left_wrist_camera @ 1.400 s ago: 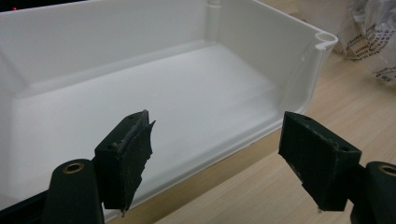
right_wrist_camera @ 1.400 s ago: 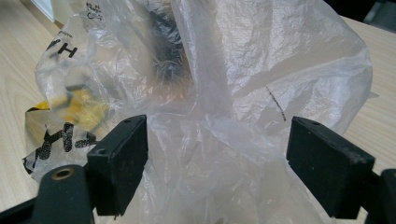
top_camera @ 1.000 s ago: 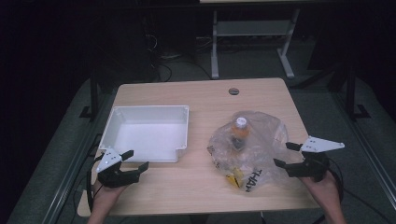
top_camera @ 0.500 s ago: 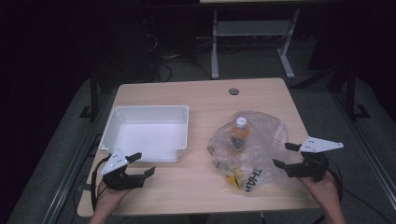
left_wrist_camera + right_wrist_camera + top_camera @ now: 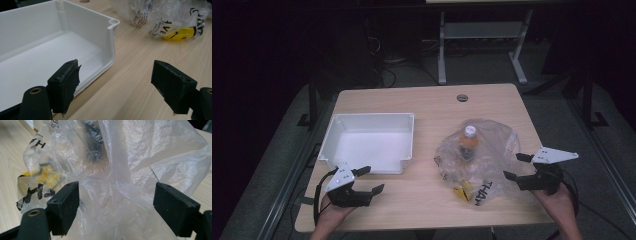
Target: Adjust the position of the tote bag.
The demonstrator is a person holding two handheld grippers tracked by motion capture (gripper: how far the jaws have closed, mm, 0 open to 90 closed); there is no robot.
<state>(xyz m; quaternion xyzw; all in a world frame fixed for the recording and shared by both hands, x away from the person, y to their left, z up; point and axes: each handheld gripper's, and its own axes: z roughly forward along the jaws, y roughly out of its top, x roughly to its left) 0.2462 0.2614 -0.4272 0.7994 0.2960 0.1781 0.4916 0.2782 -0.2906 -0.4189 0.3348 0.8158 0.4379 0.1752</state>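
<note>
The bag (image 5: 479,162), clear crumpled plastic, lies on the right half of the bench (image 5: 432,107), spread wider than deep. Inside it a bottle (image 5: 467,142) lies with its white cap pointing to the far edge, its long axis running front to back. The right tool (image 5: 518,167) sits at the bag's right edge, jaws wide apart with plastic between them, gripping nothing. A white tray (image 5: 409,142) rests well to the left. The left tool (image 5: 368,181) hovers just before the tray's near corner, jaws spread wide and empty.
</note>
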